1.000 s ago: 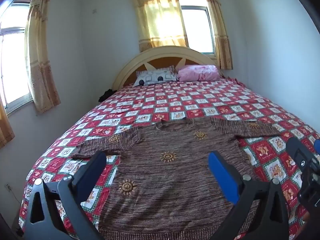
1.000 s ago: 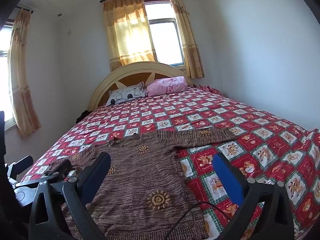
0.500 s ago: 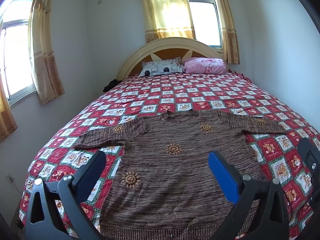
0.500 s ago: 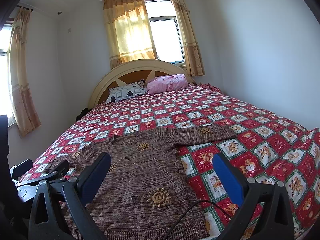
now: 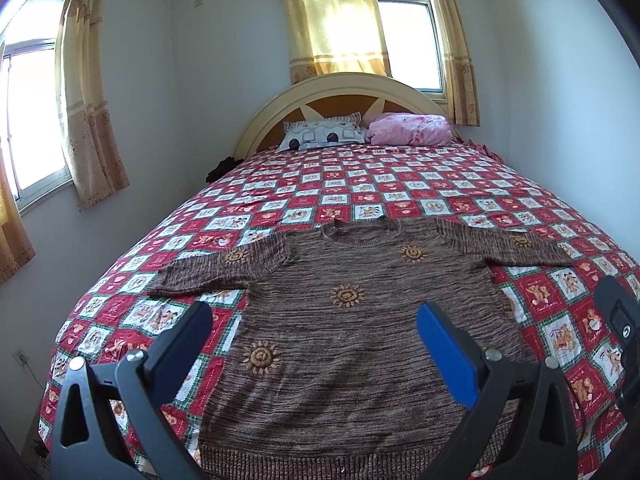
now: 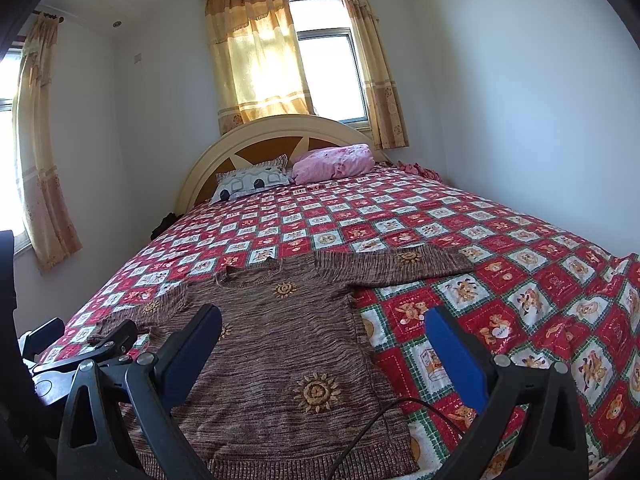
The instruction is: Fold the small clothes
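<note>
The left gripper (image 5: pixel 314 328) is hovering over the foot of the bed with its jaws spread wide, nothing between them, nothing touched. Its blue-padded fingertips (image 5: pixel 440 336) are framing the lower body of the brown knit sweater (image 5: pixel 352 332) from above. The right gripper (image 6: pixel 324 334) is doing the same thing: jaws fully apart, holding nothing, hanging clear of the fabric.

The sweater is lying flat and face up on the red-and-white patchwork bedspread (image 5: pixel 400 184), hem at 6 o'clock, neckline pointing to 12, both sleeves stretched out toward 9 and 3. Orange sun motifs are dotting its front.

From the left wrist, the whole garment is showing, centred, with the left sleeve cuff out at 9 o'clock; a dark piece of the other tool is peeking in at the 3 o'clock edge. From the right wrist, the sweater (image 6: pixel 280 360) is sitting off toward 7 o'clock, its right sleeve running out at 1 o'clock over the bedspread (image 6: pixel 520 280), and far more bare quilt is showing at 3. This view is also catching the left gripper (image 6: pixel 84 344) edging in at 9 o'clock, and a black cable (image 6: pixel 376 420) curling across the hem at 6, which the other camera barely shows.

At 12 o'clock in both views, a grey patterned pillow (image 5: pixel 320 134) and a pink pillow (image 5: pixel 408 130) are resting against the cream headboard (image 5: pixel 348 88).
</note>
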`<action>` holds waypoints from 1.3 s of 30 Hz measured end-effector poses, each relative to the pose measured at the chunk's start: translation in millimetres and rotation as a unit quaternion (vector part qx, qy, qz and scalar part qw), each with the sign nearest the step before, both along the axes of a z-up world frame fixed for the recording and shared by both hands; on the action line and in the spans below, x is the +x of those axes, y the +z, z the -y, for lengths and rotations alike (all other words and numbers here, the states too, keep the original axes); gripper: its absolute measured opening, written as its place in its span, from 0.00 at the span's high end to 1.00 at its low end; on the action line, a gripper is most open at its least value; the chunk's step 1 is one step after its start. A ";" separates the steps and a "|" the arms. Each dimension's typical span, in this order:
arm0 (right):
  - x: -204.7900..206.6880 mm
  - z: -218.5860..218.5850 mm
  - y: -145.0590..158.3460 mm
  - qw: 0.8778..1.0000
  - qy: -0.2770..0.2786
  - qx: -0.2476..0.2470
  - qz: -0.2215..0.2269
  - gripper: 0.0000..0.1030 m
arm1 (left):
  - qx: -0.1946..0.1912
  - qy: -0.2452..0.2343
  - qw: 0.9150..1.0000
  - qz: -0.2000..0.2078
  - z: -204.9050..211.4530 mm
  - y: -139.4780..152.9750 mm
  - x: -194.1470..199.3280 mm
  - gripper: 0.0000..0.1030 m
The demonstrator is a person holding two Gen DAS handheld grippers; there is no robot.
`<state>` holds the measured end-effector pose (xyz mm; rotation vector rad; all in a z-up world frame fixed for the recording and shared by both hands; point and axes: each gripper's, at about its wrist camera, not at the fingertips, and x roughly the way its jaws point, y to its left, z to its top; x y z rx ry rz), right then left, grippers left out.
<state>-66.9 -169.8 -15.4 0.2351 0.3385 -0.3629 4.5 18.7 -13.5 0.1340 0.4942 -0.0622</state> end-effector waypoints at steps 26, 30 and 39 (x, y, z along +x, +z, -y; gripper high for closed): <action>0.3 0.4 -1.9 1.000 0.000 0.001 -0.005 0.01 | -0.002 -0.001 1.000 -0.008 2.1 -2.5 1.0 0.00; 1.0 0.4 -2.6 1.000 0.000 0.003 -0.007 0.01 | -0.002 -0.002 1.000 -0.010 3.2 -5.3 1.7 0.00; 11.6 1.1 -15.2 1.000 -0.007 0.003 -0.027 0.01 | 0.000 -0.002 1.000 -0.028 5.5 -19.1 11.2 0.00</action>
